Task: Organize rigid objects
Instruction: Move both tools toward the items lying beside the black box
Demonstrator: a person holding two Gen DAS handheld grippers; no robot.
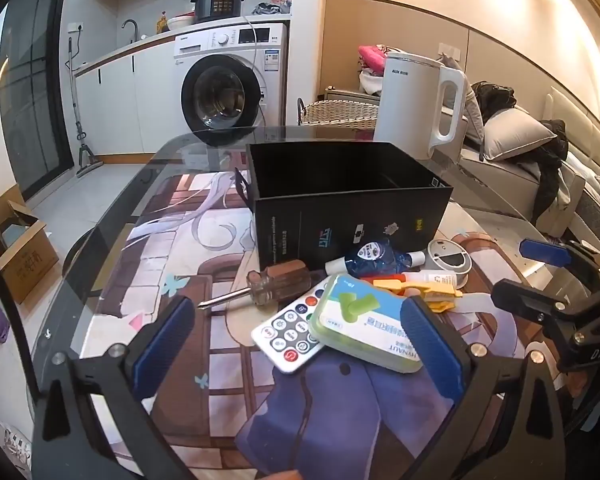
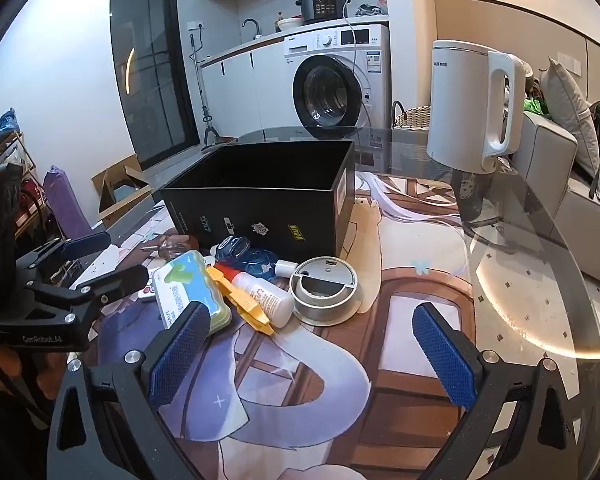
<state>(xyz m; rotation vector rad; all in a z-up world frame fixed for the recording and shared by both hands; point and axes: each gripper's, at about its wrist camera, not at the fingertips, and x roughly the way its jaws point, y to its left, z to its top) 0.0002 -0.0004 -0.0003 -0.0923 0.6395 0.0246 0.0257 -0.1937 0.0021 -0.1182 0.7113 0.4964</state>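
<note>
**On the glass table, both grippers spread wide**

On the printed mat, the left gripper [image 1: 300, 344] and right gripper [image 2: 316, 352] hover with jaws apart, holding nothing. An open black cardboard box [image 1: 348, 204] stands behind the clutter. The green plastic case [image 1: 364, 324] overlaps a white remote [image 1: 288, 332]. The screwdriver [image 1: 260, 284] lies shaft pointing left.

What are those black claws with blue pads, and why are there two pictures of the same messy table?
They are two grabbing tools, one in each of a person's hands. Each carries a camera, so you get two views. The left gripper and right gripper are both open and hold nothing. On the table in front of an open black box lie a screwdriver, a white remote, a green case, a small white bottle and a round grey gadget. A white kettle stands behind.
</note>
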